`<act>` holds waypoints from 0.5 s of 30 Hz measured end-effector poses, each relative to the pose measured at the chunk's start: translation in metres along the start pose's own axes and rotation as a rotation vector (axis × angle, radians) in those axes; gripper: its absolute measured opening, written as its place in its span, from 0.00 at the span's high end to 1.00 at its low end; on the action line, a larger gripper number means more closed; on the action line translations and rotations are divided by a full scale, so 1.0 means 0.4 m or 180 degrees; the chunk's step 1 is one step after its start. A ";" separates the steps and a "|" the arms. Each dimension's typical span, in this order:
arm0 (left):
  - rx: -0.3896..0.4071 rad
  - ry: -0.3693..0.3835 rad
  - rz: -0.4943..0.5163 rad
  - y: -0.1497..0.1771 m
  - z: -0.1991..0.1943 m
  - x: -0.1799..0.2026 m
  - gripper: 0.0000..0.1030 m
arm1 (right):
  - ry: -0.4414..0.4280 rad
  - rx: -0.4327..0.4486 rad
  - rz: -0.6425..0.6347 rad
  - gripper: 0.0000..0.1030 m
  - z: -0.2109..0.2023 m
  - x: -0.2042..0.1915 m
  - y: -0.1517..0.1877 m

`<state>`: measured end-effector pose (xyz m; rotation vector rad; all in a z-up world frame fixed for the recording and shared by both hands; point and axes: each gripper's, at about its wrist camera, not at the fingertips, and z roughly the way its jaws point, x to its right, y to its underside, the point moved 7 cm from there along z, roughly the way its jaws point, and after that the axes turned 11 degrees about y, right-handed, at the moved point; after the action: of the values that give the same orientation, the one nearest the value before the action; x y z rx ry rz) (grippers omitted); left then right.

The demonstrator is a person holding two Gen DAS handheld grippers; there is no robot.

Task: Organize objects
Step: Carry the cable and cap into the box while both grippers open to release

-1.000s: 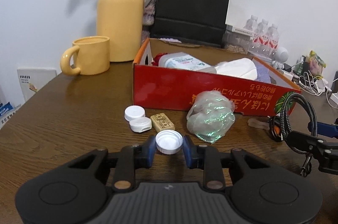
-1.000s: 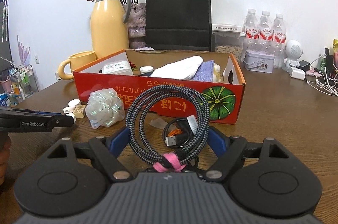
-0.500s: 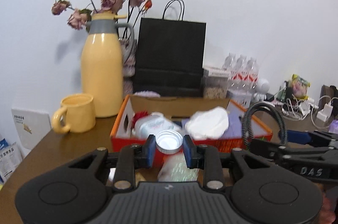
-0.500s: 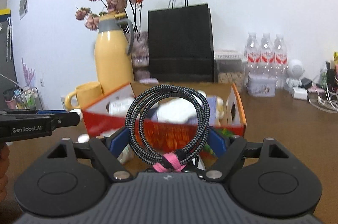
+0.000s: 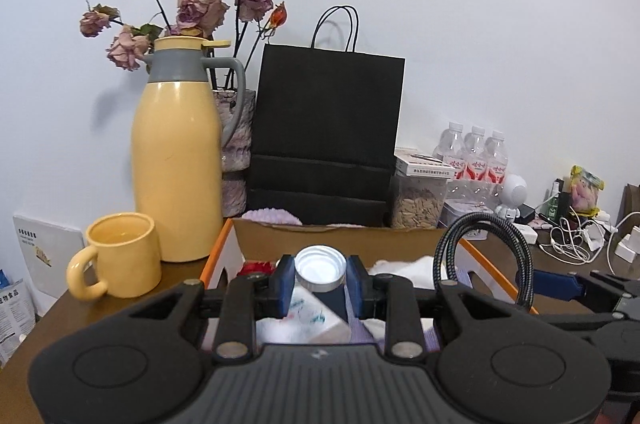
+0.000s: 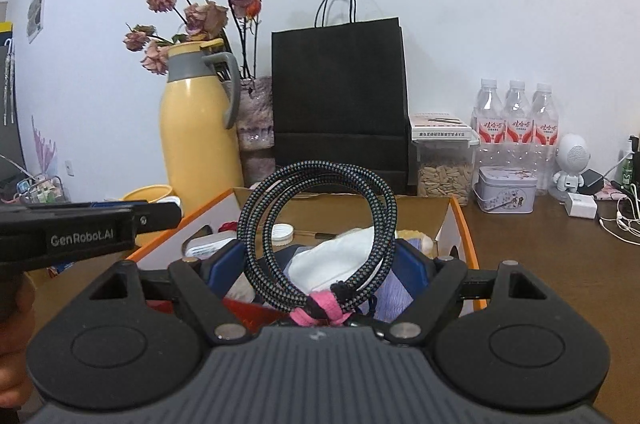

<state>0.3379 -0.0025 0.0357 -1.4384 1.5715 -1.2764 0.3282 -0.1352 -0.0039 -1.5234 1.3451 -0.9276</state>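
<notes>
My left gripper (image 5: 320, 282) is shut on a white bottle cap (image 5: 320, 267), held above the near end of the orange cardboard box (image 5: 360, 234). My right gripper (image 6: 320, 266) is shut on a coiled black braided cable (image 6: 316, 228) tied with a pink band (image 6: 318, 312); the coil stands upright between the blue pads, over the box (image 6: 456, 220). Inside the box lie a white cloth (image 6: 336, 258), a white bottle (image 5: 304, 316), a lilac cloth and a small white jar. The cable (image 5: 480, 252) also shows at the right of the left wrist view, and the left gripper (image 6: 92, 224) at the left of the right wrist view.
Behind the box stand a yellow thermos (image 5: 176, 167), a yellow mug (image 5: 120, 256), a vase of dried roses (image 5: 236, 159), a black paper bag (image 5: 328, 135), a seed jar (image 6: 442, 163), water bottles (image 6: 516, 127) and a tin (image 6: 506, 189). Chargers and cables (image 5: 576, 236) crowd the table's right side.
Both grippers have risen from the tabletop and moved forward over the box, the left carrying the cap, the right carrying the cable coil. The items left on the table have dropped out of view.
</notes>
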 end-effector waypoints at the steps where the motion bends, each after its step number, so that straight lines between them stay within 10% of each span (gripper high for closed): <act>1: 0.0000 -0.0010 0.0004 -0.006 0.014 -0.002 0.75 | 0.0005 -0.0013 0.0000 0.22 0.013 -0.001 -0.004; 15: -0.0047 -0.0167 -0.0080 -0.066 0.195 -0.065 0.75 | 0.0106 -0.0195 -0.0032 0.22 0.195 0.017 -0.026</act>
<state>0.4234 0.0068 0.0317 -1.4932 1.5359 -1.2340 0.4053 -0.1311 -0.0204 -1.5686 1.4022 -0.9292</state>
